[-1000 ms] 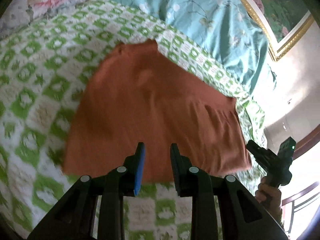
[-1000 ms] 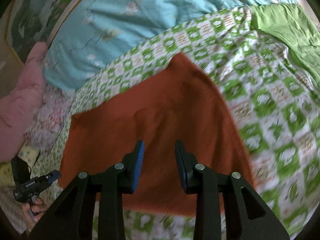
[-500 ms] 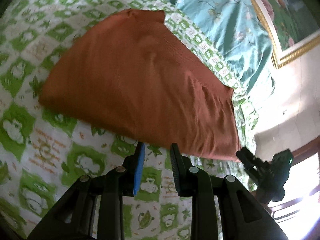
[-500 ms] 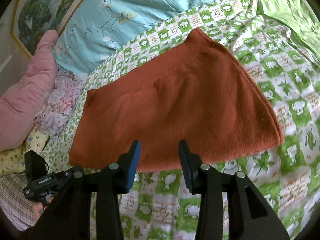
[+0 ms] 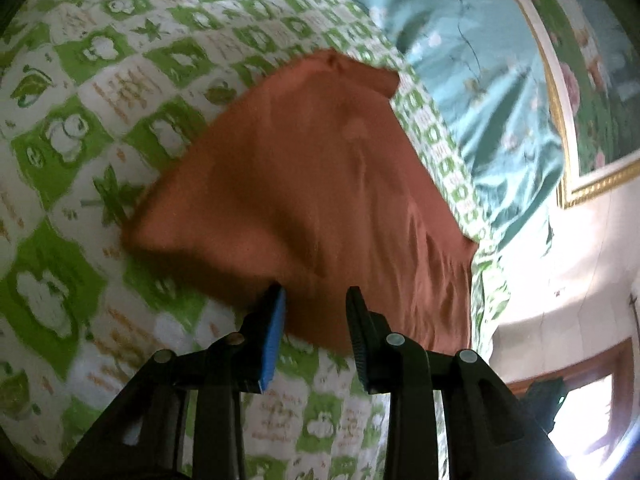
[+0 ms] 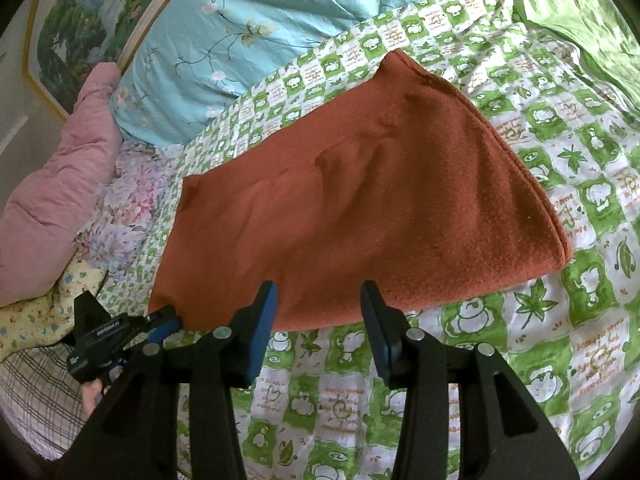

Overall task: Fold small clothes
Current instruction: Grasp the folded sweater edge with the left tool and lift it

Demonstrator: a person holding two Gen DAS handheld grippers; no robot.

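Green-and-white checked bedding (image 6: 500,380) spreads under both my grippers, printed with little cartoon figures and leaves. On it lies the rust-orange garment (image 6: 360,216), folded flat, straight ahead of my right gripper (image 6: 318,300); its near edge runs just beyond the fingertips and its right end tapers to a rounded corner off to my right. My right gripper hangs above the bedding with its blue-padded fingers (image 6: 264,320) spread apart, nothing between them, and I cannot tell whether the tips touch the cloth edge.

From my left gripper (image 5: 316,300) the same garment (image 5: 320,184) fills the middle of the view, its near edge right at the fingertips and a little blurred. The jaws stand apart there too, the blue pad (image 5: 274,332) on the left finger facing the dark right one, with orange cloth showing in the gap beyond them. In the right wrist view that left gripper (image 6: 162,324) sits low to my left, its blue tips at the garment's near left corner; whether they touch it I cannot tell.

Beyond the garment a light-blue floral quilt (image 6: 240,40) is bunched up, with a gold-framed painting (image 5: 580,120) behind it. Further left of my right gripper lie a pink padded blanket (image 6: 60,184) and some flowered fabric (image 6: 124,208); far to the right is a plain green cloth (image 6: 580,28).
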